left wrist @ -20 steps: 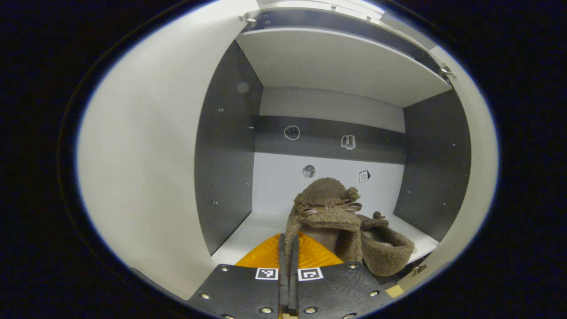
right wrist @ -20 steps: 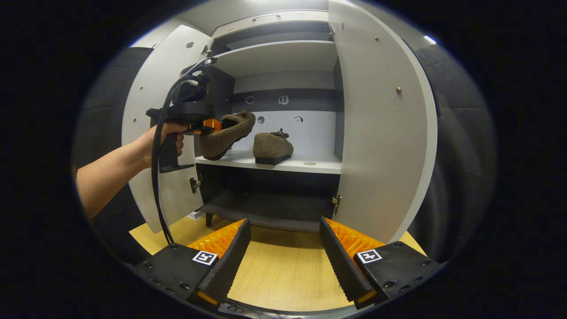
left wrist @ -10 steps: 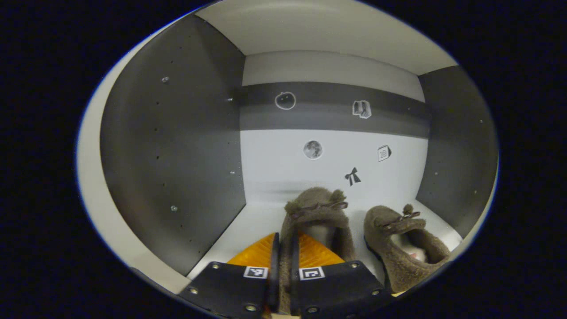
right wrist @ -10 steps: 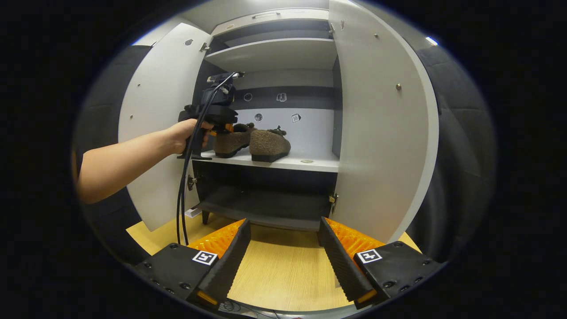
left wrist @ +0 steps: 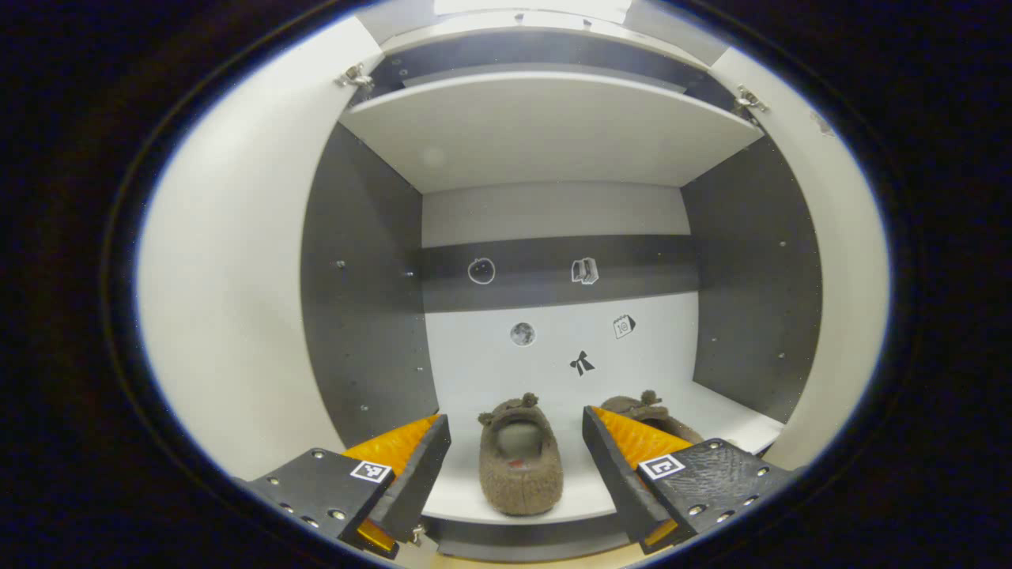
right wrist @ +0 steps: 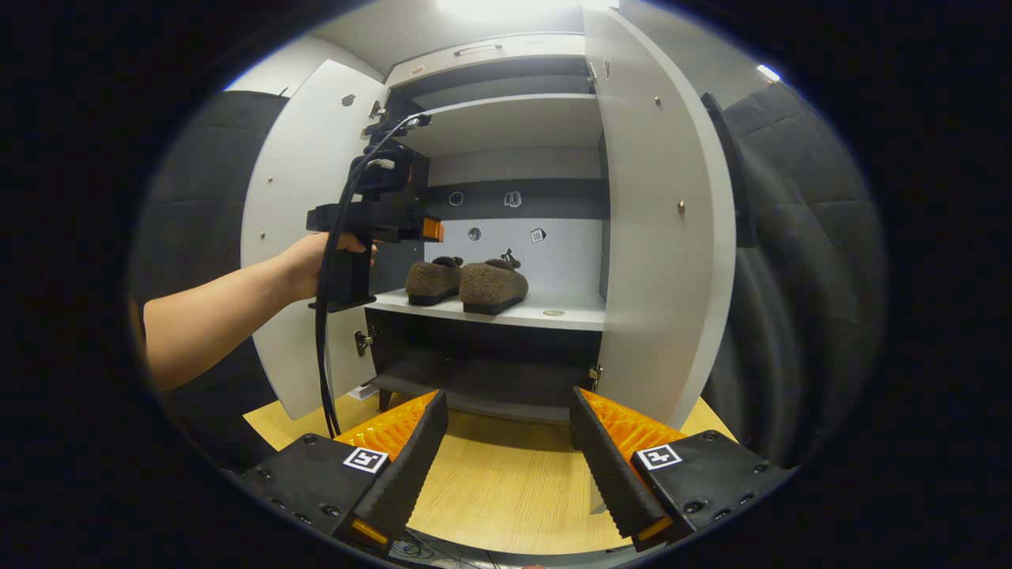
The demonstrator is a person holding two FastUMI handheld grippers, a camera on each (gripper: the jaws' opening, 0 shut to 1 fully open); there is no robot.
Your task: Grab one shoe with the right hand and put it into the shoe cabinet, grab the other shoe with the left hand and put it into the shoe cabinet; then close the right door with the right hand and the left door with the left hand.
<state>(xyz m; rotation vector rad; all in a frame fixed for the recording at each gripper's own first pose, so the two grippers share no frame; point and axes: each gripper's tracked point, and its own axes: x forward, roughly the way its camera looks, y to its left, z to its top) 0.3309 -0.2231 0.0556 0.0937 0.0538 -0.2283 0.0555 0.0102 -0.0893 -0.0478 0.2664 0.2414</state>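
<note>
Two fuzzy brown shoes stand side by side on the cabinet's middle shelf [right wrist: 545,312]. The left shoe [left wrist: 519,462] [right wrist: 433,280] lies free between the fingers of my open left gripper [left wrist: 515,474], heel toward me. The right shoe [left wrist: 650,412] [right wrist: 492,284] is partly hidden behind that gripper's right finger. In the right gripper view a hand holds the left gripper [right wrist: 379,213] just in front of the shelf. My right gripper [right wrist: 506,466] is open and empty, low over the wooden floor, well back from the cabinet. Both doors, the left door [right wrist: 300,237] and the right door [right wrist: 664,237], stand open.
An upper shelf [left wrist: 545,126] spans the cabinet above the shoes, and a dark lower compartment [right wrist: 482,371] lies beneath them. Small stickers dot the back wall [left wrist: 553,340]. A cable [right wrist: 322,348] hangs from the left gripper. The wooden floor [right wrist: 506,482] stretches before the cabinet.
The left gripper set its shoe down on the shelf beside the other, opened, and drew back out of the cabinet. The right gripper stayed nearly still.
</note>
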